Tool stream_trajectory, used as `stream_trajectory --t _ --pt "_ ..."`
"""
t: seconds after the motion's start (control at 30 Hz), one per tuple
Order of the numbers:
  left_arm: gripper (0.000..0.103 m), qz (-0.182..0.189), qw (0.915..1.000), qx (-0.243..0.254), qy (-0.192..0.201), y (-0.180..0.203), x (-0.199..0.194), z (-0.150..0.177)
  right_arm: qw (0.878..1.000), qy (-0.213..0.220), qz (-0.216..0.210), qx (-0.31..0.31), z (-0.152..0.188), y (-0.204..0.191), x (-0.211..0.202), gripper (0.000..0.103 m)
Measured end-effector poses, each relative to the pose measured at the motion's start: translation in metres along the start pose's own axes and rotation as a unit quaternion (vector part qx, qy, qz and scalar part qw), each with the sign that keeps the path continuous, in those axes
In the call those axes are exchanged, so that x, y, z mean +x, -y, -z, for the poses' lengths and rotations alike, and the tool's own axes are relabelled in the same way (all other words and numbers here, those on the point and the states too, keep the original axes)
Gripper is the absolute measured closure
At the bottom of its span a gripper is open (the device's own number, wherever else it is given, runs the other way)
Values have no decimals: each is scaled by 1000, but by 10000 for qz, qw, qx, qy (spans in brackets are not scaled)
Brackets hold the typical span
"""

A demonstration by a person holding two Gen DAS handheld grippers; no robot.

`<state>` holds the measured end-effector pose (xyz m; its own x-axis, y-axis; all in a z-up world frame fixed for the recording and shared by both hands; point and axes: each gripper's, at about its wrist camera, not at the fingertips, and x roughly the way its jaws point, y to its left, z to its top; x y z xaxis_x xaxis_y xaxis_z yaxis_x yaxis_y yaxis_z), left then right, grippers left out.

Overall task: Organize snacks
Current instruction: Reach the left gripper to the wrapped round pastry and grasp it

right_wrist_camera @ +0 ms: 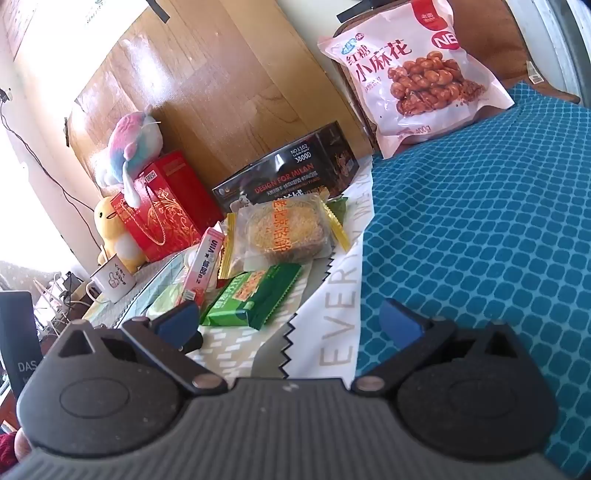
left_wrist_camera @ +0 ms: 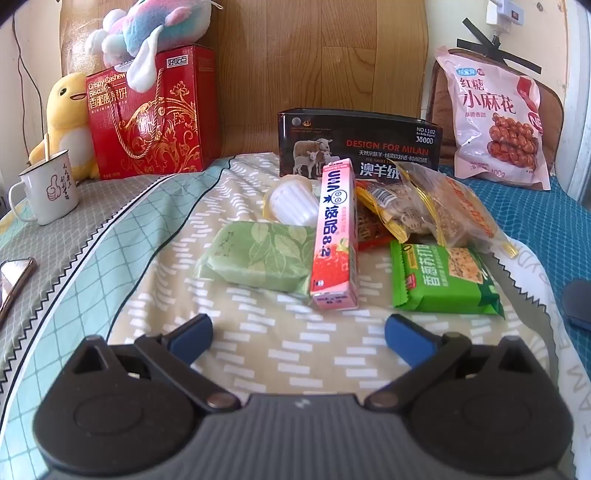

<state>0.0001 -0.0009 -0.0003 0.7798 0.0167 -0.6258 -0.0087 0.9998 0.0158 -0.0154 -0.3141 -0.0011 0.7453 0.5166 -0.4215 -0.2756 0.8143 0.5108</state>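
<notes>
A pile of snacks lies on the bed: a pink strawberry candy box, a pale green wrapped cake, a green cracker packet, clear pastry packets with gold edges and a white ridged item. Behind them stands an open black box. My left gripper is open and empty, just short of the candy box. My right gripper is open and empty, to the right of the pile, near the cracker packet, the pastry packet and the black box.
A red gift box with plush toys stands at the back left, with a white mug and a phone on the left. A big pink snack bag leans at the back right. A teal mat covers the right side.
</notes>
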Motion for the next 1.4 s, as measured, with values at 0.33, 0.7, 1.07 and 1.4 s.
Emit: stream_trajectory --t 0.33,0.7,1.07,1.4 --pt "0 18 10000 9 -22 0 1 0 9996 126 -93 216 -2 6 -5 0" --pt "0 155 9999 -9 58 -3 -3 3 9998 132 151 0 0 -1 -1 0" --pt "0 1277 9884 -624 531 -34 -21 5 9993 -9 -147 343 -10 10 -1 0" --pt "47 3102 9494 -125 -464 8 4 -98 9708 -874 -483 -2182 -81 -11 57 35"
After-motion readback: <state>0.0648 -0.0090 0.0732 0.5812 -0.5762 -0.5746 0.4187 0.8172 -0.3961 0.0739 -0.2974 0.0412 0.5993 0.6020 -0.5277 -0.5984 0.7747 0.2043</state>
